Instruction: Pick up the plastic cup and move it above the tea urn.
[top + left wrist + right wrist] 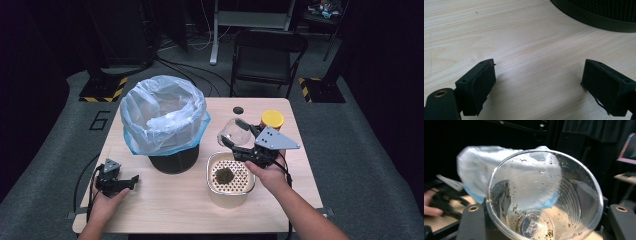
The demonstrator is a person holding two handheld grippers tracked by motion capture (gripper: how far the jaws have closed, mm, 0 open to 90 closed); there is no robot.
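Your right gripper pinches one clear plastic cup, a jaw pressed on each side of its wall. You hold the cup tipped on its side in the air, just right of the black bin and above the far edge of the cream strainer tub. In the right gripper view the cup's mouth faces the camera, and small brown flecks and droplets cling to its inner wall and bottom.

Your left gripper rests on the wooden table, near the bin's base on its left front side. Its jaws stand spread wide with nothing between them; in the left gripper view the two black pads sit well apart over bare wood, with the bin's dark rounded base at the top right.

There is one bin, lined with one pale blue plastic bag that puffs out over its rim. Just right of the bin's base sits the one strainer tub, its perforated insert carrying one dark clump of wet residue. Farther right of the bin, beyond your right hand, stands one container with a yellow lid. One small dark round hole shows in the tabletop right of the bin, near the far edge. One black folding chair stands on the floor beyond the table.
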